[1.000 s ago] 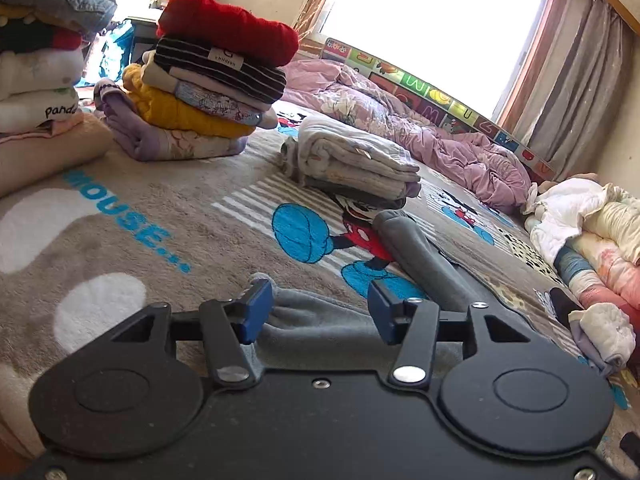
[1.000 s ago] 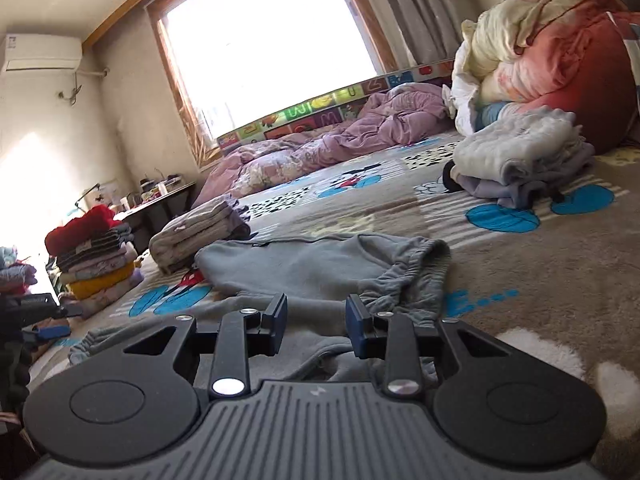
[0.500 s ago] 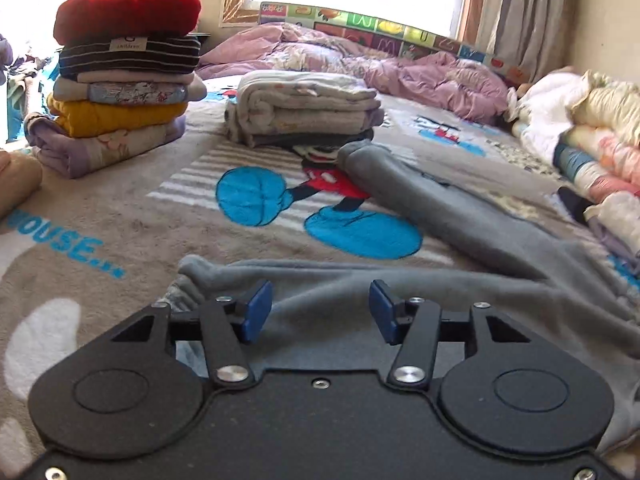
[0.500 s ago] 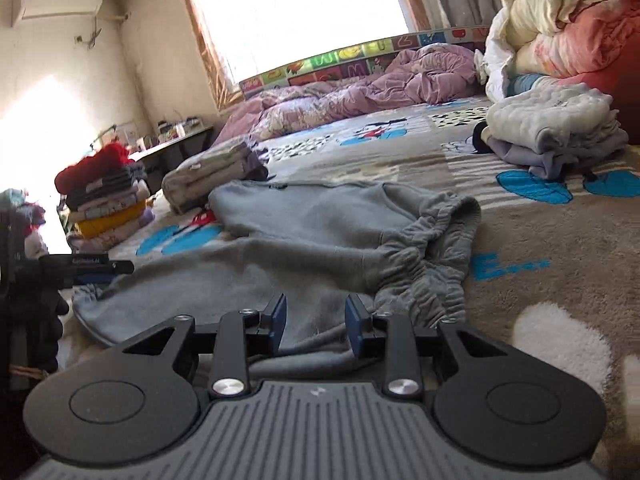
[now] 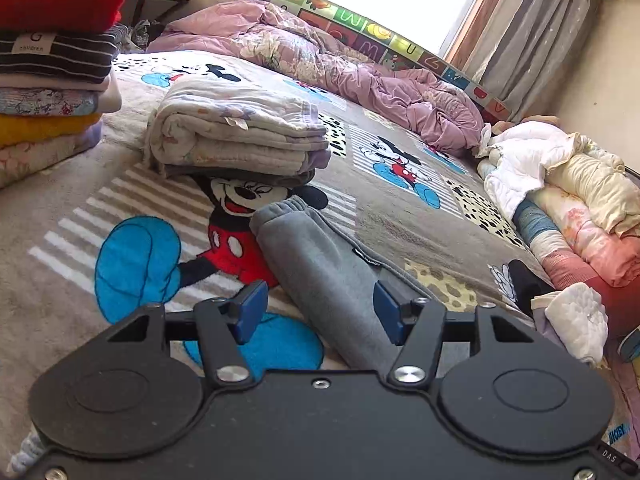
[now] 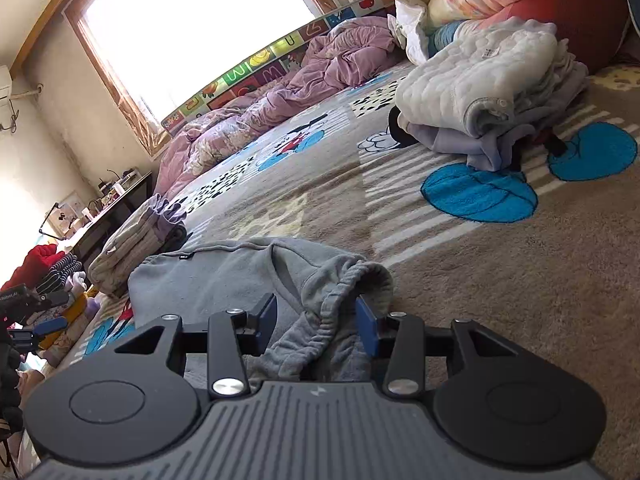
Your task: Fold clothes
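Note:
Grey sweatpants (image 6: 224, 276) lie spread on the cartoon-print bed blanket (image 5: 60, 208). In the left wrist view one grey pant leg (image 5: 316, 264) runs away from me, its cuff at the far end. My left gripper (image 5: 318, 312) is open and straddles that leg near its lower part. In the right wrist view the bunched elastic waistband (image 6: 344, 280) sits between the blue pads of my right gripper (image 6: 316, 318), which is open. At the far left of that view the left gripper (image 6: 44, 326) shows in a dark-gloved hand.
A tall stack of folded clothes (image 5: 52, 60) stands at the left, with a folded quilted blanket (image 5: 236, 136) beside it. A purple duvet (image 5: 360, 76) lies by the window. Piled bedding (image 5: 568, 184) and a folded white garment (image 6: 480, 80) line the right side.
My left gripper has moved forward, past the near pant leg and over the farther one. My right gripper has closed in on the waistband, which now sits between its fingers. Both stayed open.

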Demonstrator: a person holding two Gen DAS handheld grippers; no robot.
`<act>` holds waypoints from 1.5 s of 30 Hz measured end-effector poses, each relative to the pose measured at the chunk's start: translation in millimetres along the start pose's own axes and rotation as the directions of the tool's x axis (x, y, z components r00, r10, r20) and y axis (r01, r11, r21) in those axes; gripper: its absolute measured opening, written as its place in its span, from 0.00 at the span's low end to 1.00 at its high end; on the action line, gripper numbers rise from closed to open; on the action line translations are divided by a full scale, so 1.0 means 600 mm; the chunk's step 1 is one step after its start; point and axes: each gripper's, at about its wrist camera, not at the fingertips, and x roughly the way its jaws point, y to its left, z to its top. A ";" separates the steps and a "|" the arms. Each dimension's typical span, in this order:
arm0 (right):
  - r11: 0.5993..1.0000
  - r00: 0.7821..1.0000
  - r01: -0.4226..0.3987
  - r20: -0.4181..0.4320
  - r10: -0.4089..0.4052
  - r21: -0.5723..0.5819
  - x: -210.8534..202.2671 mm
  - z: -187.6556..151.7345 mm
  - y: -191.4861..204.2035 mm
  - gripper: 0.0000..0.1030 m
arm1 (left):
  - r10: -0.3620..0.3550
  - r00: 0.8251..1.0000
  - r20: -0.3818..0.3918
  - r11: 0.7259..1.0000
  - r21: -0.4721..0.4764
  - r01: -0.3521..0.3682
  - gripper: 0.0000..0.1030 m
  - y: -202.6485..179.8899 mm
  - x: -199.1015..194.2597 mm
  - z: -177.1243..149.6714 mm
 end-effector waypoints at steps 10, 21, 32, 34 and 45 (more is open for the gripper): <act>0.996 0.996 -0.085 0.016 0.085 0.020 0.027 0.031 -0.020 0.10 | 0.079 0.993 -0.090 0.997 -0.010 -0.080 0.56 0.019 0.123 0.037; 0.989 1.000 -0.024 -0.012 0.026 0.143 0.058 0.027 -0.071 0.09 | 0.123 0.984 -0.127 0.989 0.097 -0.111 0.57 0.027 0.216 0.080; 0.991 0.993 -0.077 0.092 0.067 0.110 0.035 0.028 -0.060 0.08 | 0.051 0.999 0.011 0.978 0.201 -0.052 0.19 0.002 0.069 0.089; 0.989 0.989 -0.101 0.121 0.088 0.105 0.027 0.030 -0.055 0.08 | 0.048 0.997 0.055 0.984 0.170 -0.056 0.20 0.008 0.016 0.092; 0.976 0.998 -0.070 0.007 0.070 0.208 0.079 0.029 -0.082 0.08 | 0.095 0.992 -0.081 0.990 0.114 -0.086 0.44 0.072 0.162 0.092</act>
